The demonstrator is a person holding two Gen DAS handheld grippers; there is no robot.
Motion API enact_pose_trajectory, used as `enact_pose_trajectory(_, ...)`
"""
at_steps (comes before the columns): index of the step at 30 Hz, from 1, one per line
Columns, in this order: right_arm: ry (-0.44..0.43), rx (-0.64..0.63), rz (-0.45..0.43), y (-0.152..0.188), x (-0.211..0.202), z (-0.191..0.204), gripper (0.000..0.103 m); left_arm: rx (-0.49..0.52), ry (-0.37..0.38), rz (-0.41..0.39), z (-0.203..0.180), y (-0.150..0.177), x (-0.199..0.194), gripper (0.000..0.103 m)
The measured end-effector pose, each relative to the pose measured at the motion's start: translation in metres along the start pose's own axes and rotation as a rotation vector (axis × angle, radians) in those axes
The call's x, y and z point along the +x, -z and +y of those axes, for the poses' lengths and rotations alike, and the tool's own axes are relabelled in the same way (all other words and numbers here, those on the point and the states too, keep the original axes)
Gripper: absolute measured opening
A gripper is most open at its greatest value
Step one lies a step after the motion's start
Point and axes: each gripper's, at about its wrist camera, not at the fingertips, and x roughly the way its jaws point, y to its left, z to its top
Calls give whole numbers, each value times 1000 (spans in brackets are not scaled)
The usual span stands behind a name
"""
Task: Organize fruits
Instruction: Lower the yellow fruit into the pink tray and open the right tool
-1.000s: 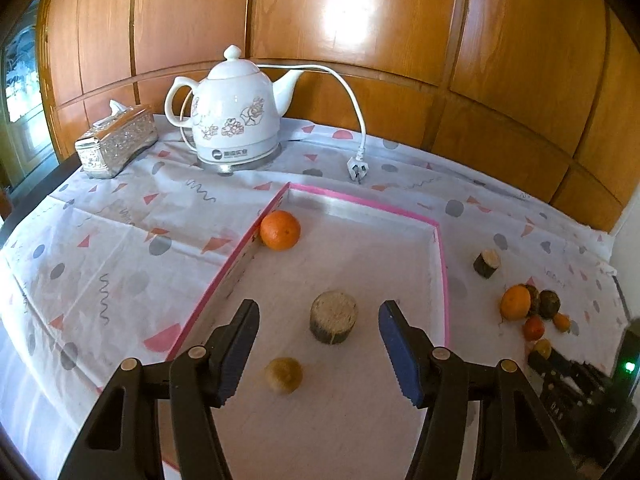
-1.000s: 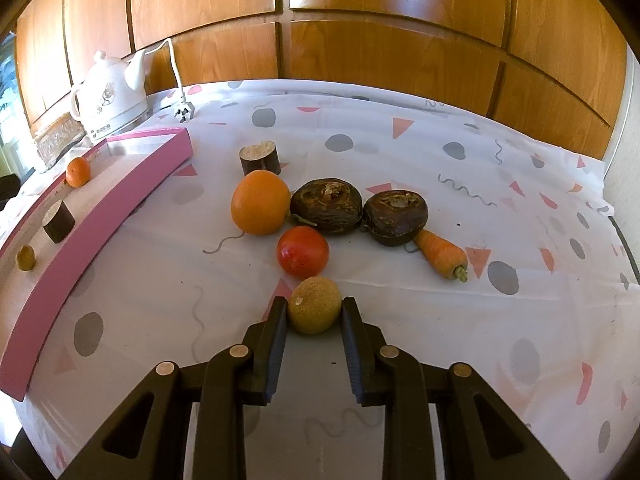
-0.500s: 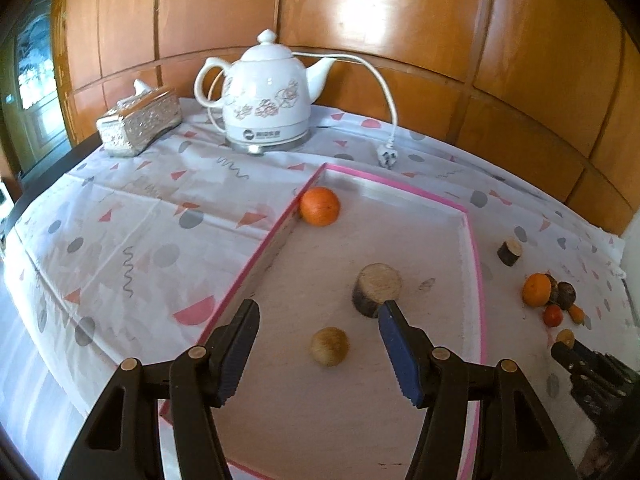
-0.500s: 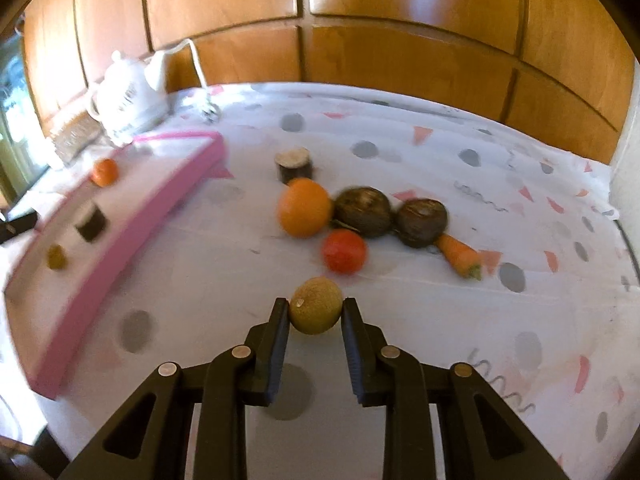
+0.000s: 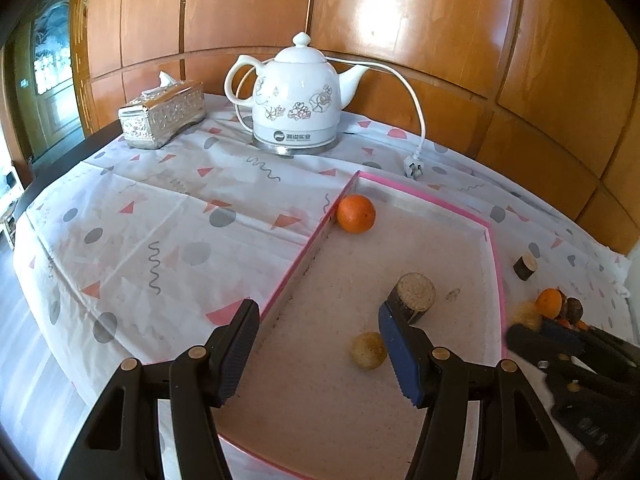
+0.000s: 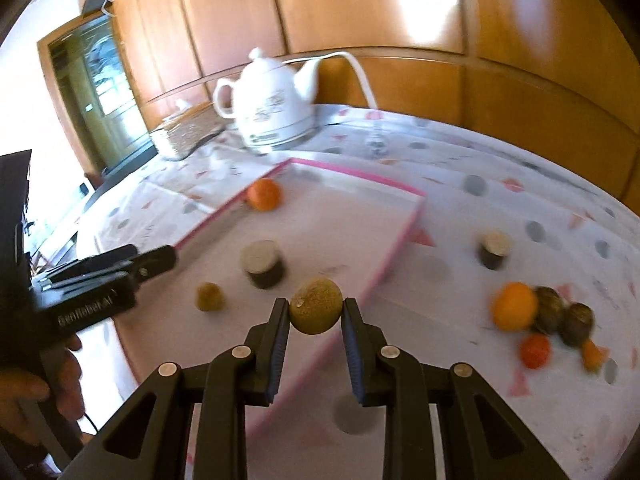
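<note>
- Fruit (image 6: 315,311), small, round and tan, clamped at its widest part in the right gripper (image 6: 315,322), above the tray's (image 6: 396,258) pink near wall.
- Likely light and firm; its rough skin should hold, though a ball can roll out of flat pads.
- Tray holds an orange (image 5: 355,213), a log slice (image 5: 414,296) and another tan fruit (image 5: 369,350).
- Left gripper (image 5: 320,354) hangs released, empty, over the tray.
- More fruit (image 6: 514,306) sits on the desk (image 5: 160,216).
</note>
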Motion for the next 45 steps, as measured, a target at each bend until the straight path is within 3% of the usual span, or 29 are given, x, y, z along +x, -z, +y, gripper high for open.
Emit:
enact_pose_trajectory(4, -9, -44, 20, -3, 13, 21, 33, 8, 5, 1, -1, 1, -1, 63)
enact_pose_trajectory(8, 20, -52, 27, 3, 15, 27, 60, 11, 15, 1, -4, 2, -2, 63)
enact_pose_trajectory(27, 198, 195, -13, 49, -32, -58, 60, 79, 96, 26, -39, 13, -6, 63)
enact_pose_trajectory(45, 374, 400, -29, 99, -75, -148, 60, 226, 190, 44, -87, 27, -10, 63)
